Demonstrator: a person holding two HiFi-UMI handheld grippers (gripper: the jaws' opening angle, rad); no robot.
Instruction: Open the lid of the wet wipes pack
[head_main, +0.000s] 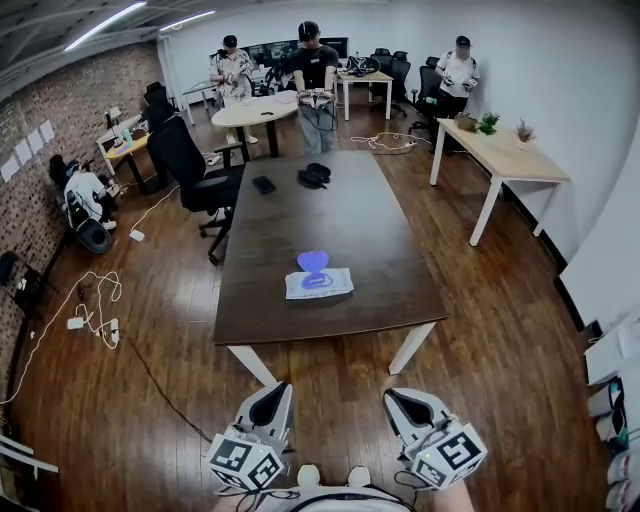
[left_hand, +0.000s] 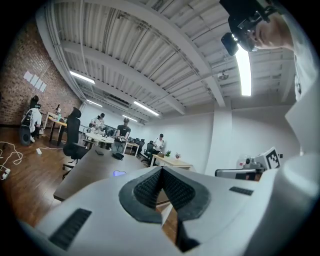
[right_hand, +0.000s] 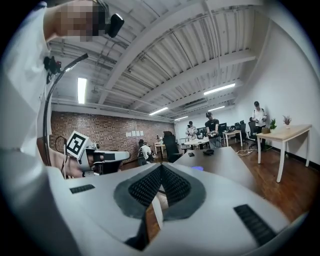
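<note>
dark table (head_main: 300, 215) on wooden floor (head_main: 500, 330), brick wall (head_main: 60, 100).

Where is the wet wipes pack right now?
In the head view, the wet wipes pack lies on the dark table, near the table's closest end and about midway between its left and right edges.

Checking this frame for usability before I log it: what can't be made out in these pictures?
Head view: wet wipes pack too small to tell whether its purple lid is open.
Left gripper view: pack is a purple speck; the left gripper's own body hides the near table.
Head view: two black things far down the table, too small to name.
</note>
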